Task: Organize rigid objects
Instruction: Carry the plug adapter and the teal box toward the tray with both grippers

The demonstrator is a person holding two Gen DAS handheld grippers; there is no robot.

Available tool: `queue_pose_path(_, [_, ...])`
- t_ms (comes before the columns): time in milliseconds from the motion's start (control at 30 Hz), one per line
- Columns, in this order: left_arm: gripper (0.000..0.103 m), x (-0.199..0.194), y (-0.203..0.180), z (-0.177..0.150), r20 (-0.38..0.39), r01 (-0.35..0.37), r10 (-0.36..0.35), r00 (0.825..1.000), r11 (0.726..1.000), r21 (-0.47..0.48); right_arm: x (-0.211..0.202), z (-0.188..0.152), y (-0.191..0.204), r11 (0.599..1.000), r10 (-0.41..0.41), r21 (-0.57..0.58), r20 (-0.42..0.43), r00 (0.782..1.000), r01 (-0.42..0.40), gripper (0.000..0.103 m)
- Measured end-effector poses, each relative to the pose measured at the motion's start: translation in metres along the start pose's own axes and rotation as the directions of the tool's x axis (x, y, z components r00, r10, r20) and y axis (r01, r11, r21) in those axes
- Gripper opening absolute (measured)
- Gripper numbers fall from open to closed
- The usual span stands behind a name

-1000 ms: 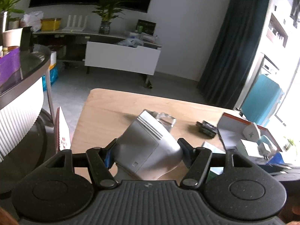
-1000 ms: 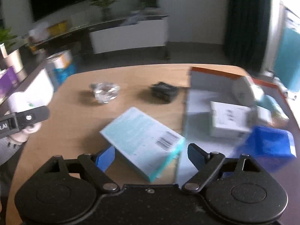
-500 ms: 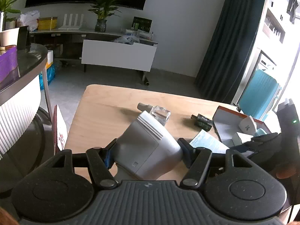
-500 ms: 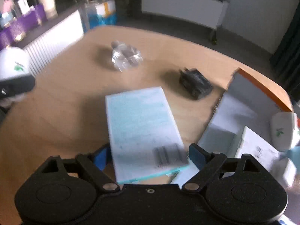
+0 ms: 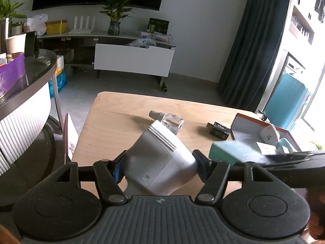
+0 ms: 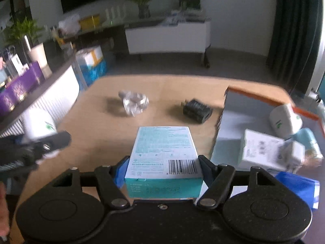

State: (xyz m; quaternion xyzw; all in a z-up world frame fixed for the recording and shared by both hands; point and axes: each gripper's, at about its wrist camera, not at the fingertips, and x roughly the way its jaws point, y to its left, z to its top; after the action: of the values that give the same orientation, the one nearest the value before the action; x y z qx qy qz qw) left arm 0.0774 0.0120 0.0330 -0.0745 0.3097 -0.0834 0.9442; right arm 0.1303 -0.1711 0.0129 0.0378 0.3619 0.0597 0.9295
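My left gripper (image 5: pixel 159 162) is shut on a white plastic device (image 5: pixel 162 142), held above the wooden table (image 5: pixel 121 109); the right wrist view shows this gripper (image 6: pixel 40 144) at the left. A teal and white box (image 6: pixel 162 144) with a barcode sits squarely between the fingers of my right gripper (image 6: pixel 162 162). Its jaws are closing, and both pads press the box's sides. The left wrist view shows that box (image 5: pixel 233 152) blurred and raised off the table.
A clear glass bottle (image 6: pixel 135 103) and a black adapter (image 6: pixel 197 110) lie mid-table. At the right stands an open orange-rimmed box (image 6: pixel 254 95) holding white items, with a blue box (image 6: pixel 296 185) beside it. A counter (image 5: pixel 30 89) borders the left.
My right gripper has swung in line with the teal box, closed its jaws on the box's sides and lifted it slightly. The left gripper and its white device have stayed put.
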Motion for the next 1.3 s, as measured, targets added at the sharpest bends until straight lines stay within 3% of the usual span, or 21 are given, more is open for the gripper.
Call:
queue_pose_path(200, [0.067,-0.015,-0.020,0.006,0.013,-0.004,0.004,1.000,1.000,0.017,-0.042,0.000,-0.001,1.000,-0.012,0.024,0.067,0.998,0.011,0.083])
queue_pose_path(533, [0.067,-0.031,-0.055,0.006,0.008,0.010,-0.011,1.000,0.999,0.042,-0.092,-0.016,-0.015,0.997,-0.037,0.065,0.108,0.993,0.030,0.083])
queue_pose_path(1300, [0.067,-0.029,-0.126,-0.008,-0.042,0.162,-0.158,0.987,0.977,0.139,-0.154,-0.059,-0.085,0.964,-0.202,0.210,0.165,0.965,0.165,0.083])
